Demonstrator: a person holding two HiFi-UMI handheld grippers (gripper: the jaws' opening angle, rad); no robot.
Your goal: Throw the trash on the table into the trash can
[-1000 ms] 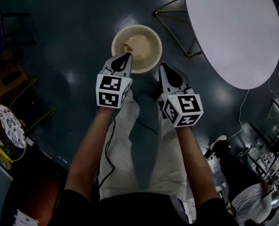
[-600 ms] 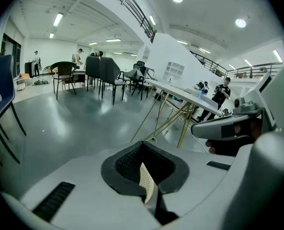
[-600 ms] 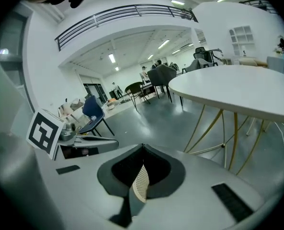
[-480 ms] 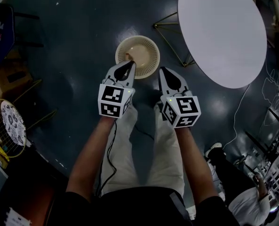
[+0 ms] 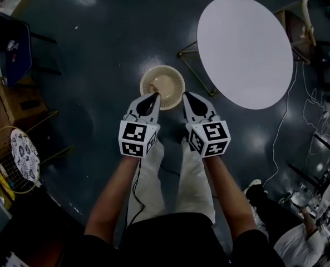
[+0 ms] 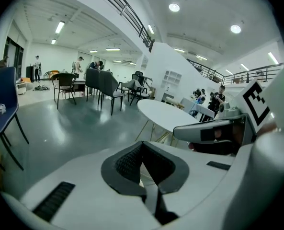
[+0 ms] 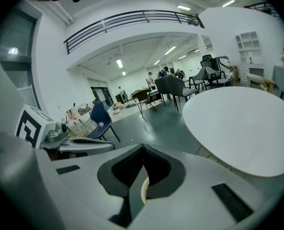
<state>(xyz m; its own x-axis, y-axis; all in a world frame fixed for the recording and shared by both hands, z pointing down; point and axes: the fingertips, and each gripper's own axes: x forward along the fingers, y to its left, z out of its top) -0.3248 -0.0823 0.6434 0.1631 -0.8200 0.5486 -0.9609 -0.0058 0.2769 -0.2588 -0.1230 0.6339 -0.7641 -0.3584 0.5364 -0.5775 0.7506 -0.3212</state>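
Both pairs of tongs hang side by side in front of the person, over the dark floor [image 5: 98, 49], with their tips aimed toward the trash can [image 5: 162, 67]. The left tongs [image 5: 154, 95] are pinched fully together with nothing between them, their tip lying over the can's near rim in the head view. The right tongs [image 5: 185, 94] also come to a closed point with nothing between them. Through the slot behind their tip, only a sliver of the can's cream, perforated wall shows.

The round white surface [image 5: 242, 49] stands just beside the can, to its right. I see no trash on it; the whole top looks bare. Inside the can, near its left wall, there is a small brownish scrap [image 5: 152, 84], too small to identify.

I judge the dropping step done and the task at or near its end, since neither pair carries anything. The next move calls for a look over the surface for anything missed. If something turns up, the tongs would have to open before reaching across to it.
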